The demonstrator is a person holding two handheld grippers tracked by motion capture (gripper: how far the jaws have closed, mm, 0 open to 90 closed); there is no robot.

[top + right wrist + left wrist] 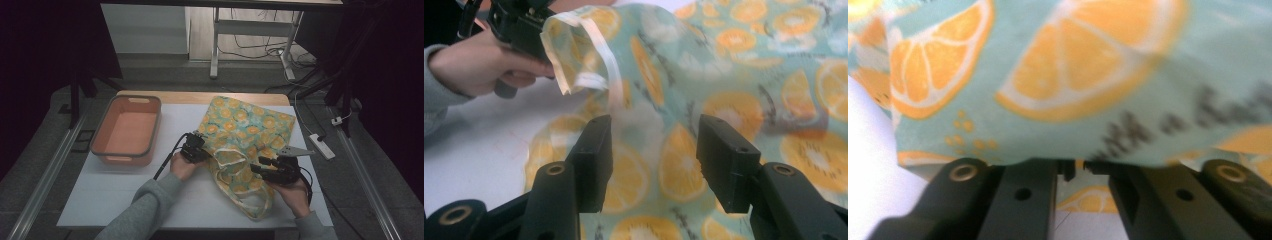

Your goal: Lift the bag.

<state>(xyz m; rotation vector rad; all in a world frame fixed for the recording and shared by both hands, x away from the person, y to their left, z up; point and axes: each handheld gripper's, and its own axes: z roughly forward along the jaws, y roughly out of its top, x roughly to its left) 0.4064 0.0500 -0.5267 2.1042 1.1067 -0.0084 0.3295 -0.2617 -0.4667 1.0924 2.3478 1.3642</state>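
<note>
The bag [245,145] edge is pinched in the closed left gripper [196,148]; the right gripper [651,150] is held agape, nothing grasped. Opening seems barely begun.

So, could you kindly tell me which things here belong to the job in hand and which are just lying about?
In the job:
- mint-green cloth bag printed with orange slices
- left gripper, shut on the bag's edge
- right gripper, open over the cloth

Lying about:
- orange plastic bin with grey rim
- white power strip on the floor
</note>
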